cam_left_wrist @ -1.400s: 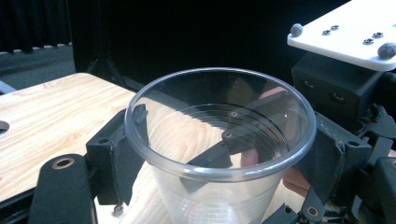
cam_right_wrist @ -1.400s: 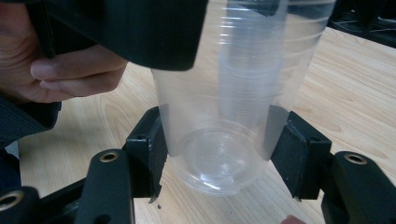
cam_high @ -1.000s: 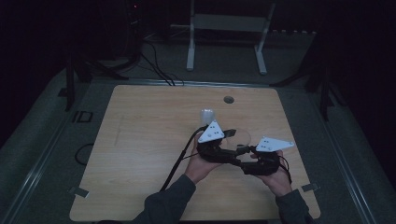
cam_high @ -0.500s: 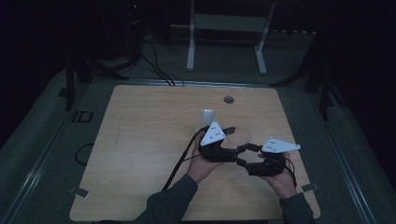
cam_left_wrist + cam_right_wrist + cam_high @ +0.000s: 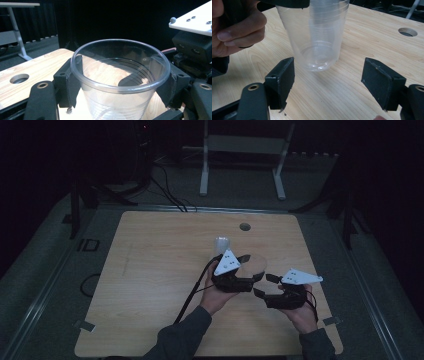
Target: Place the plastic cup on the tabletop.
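Note:
A clear plastic cup (image 5: 256, 263) is held just above the wooden table (image 5: 150, 285), upright. My left gripper (image 5: 250, 269) is shut on it, and in the left gripper view its two pads (image 5: 71, 83) press the cup's wall (image 5: 112, 105) just under the rim. My right gripper (image 5: 265, 286) sits to the right of the cup, a little nearer the person. Its jaws have just been opening and now stand wide with nothing between them. In the right gripper view the cup (image 5: 319, 40) hangs just beyond the right gripper (image 5: 332, 82), with the left hand (image 5: 234, 32) beside it.
A second clear cup (image 5: 221, 243) stands on the table just behind the left gripper. A round hole (image 5: 244, 226) lies in the table top near its far edge. A white metal frame (image 5: 245, 150) stands on the floor beyond the table.
The right gripper's jaws have opened wide, and it has drawn back to the right, away from the left gripper and the cup. The left gripper keeps its hold and has stayed put.

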